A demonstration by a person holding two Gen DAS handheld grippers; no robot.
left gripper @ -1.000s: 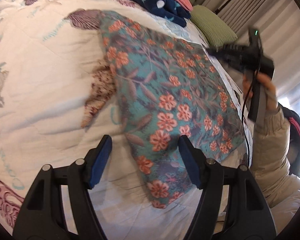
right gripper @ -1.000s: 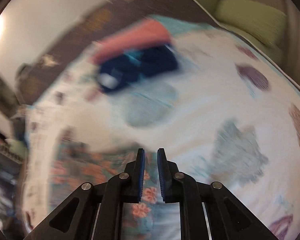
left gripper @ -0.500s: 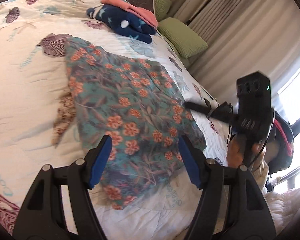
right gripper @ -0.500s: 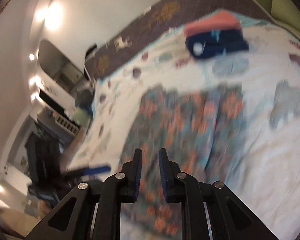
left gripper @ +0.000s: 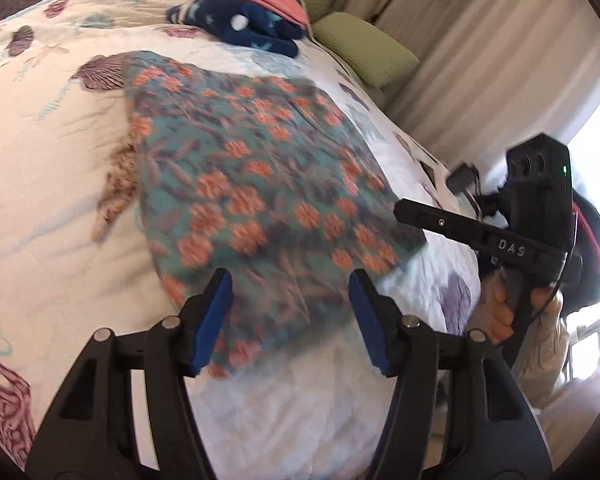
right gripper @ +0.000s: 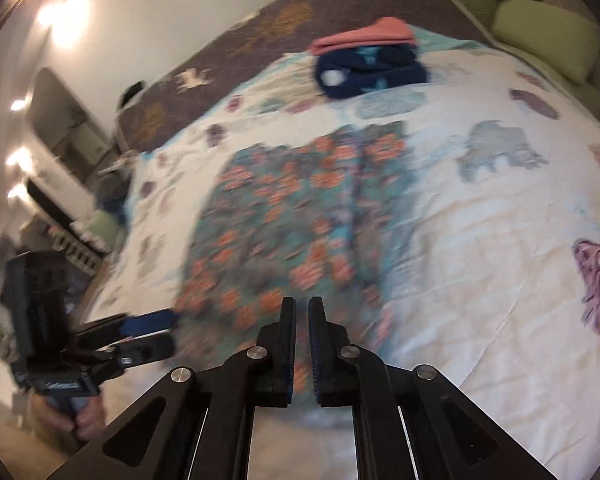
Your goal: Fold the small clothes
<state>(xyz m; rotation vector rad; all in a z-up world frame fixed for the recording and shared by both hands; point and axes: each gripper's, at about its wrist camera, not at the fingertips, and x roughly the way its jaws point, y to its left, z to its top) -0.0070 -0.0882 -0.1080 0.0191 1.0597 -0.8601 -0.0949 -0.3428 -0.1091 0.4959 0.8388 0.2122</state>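
**Floral garment laid out, grippers poised at its near edge**

On the quilt (left gripper: 40,152), seen from the left wrist, the floral garment (left gripper: 260,184) lies spread flat, its near hem between the parted blue pads (left gripper: 216,316) of the left gripper (left gripper: 290,316), whose jaws have just been closing a little with no cloth pinched. Opposite, the right gripper (left gripper: 414,214) reaches in over the garment's corner, a hand (left gripper: 500,316) on its handle. Folded clothes (left gripper: 244,16) sit stacked at the far end of the quilt.

From the right wrist, the right gripper (right gripper: 302,308) is clenched empty over the near hem, its jaws having just drawn together; the left gripper (right gripper: 156,332) hovers at the garment's left edge. A clean fold likely calls for opening this gripper, pinching both near corners evenly, and carrying them together toward the far edge.
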